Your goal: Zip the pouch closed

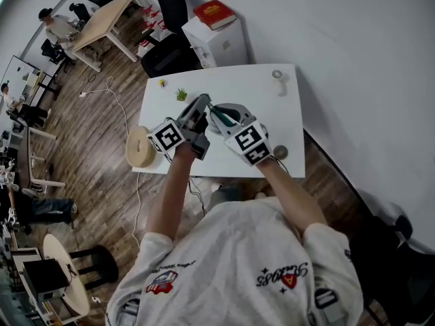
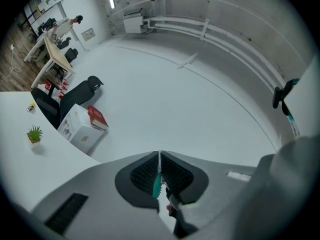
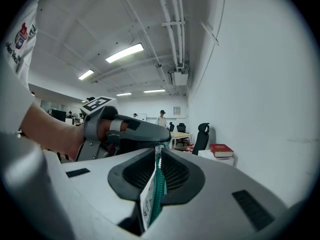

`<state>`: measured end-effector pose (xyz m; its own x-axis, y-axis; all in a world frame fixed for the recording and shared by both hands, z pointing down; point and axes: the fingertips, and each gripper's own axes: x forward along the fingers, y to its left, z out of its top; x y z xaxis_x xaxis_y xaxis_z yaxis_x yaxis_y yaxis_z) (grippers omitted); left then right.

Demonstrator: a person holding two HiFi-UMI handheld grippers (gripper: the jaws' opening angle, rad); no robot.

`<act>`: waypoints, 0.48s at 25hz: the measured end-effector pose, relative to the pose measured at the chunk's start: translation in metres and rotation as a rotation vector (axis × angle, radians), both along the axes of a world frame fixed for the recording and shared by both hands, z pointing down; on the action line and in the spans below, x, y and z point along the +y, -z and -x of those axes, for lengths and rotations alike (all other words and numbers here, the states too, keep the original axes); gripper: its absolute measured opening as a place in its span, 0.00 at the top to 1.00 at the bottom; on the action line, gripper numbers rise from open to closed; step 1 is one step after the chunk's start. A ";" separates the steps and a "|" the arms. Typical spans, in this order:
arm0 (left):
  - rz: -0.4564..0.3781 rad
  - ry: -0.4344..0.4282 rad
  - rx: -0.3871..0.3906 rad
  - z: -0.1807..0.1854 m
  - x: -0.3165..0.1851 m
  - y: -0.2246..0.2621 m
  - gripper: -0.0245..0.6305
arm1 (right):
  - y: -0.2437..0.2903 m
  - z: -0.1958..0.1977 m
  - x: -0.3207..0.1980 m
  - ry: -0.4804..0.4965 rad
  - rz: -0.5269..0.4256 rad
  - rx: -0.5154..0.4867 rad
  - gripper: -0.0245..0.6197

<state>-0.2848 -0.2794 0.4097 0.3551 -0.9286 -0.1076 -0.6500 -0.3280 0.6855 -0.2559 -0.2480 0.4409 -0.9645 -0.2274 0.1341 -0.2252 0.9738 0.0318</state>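
Your left tool (image 2: 159,159) and right tool (image 3: 159,153) both pinch the green pouch (image 3: 159,188) between them — zipping step; next, draw them steadily apart.

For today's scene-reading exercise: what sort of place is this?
Probably an open-plan office or workshop: a wooden desk with black office chairs, a wood-plank floor, and exposed ceiling pipes with strip lights.

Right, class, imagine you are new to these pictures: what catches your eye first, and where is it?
The left hand-held gripper and the right hand-held gripper meet above the middle of the white table, both clamped on a teal pouch held between them. Beyond the table's far edge a red book lies on a white box, and a small green plant stands near the table's far left corner.
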 end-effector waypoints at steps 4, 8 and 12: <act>0.002 0.008 -0.023 -0.001 0.001 0.000 0.95 | 0.001 -0.002 0.001 -0.007 0.004 -0.003 0.90; 0.000 0.010 -0.029 -0.003 0.002 0.002 0.95 | 0.002 -0.004 0.001 -0.010 0.007 -0.004 0.90; -0.003 0.000 -0.030 -0.006 0.000 0.001 0.95 | 0.000 -0.006 0.000 -0.012 0.009 0.000 0.90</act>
<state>-0.2787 -0.2798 0.4086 0.3583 -0.9282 -0.1003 -0.6700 -0.3304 0.6648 -0.2499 -0.2477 0.4413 -0.9617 -0.2382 0.1359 -0.2373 0.9712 0.0226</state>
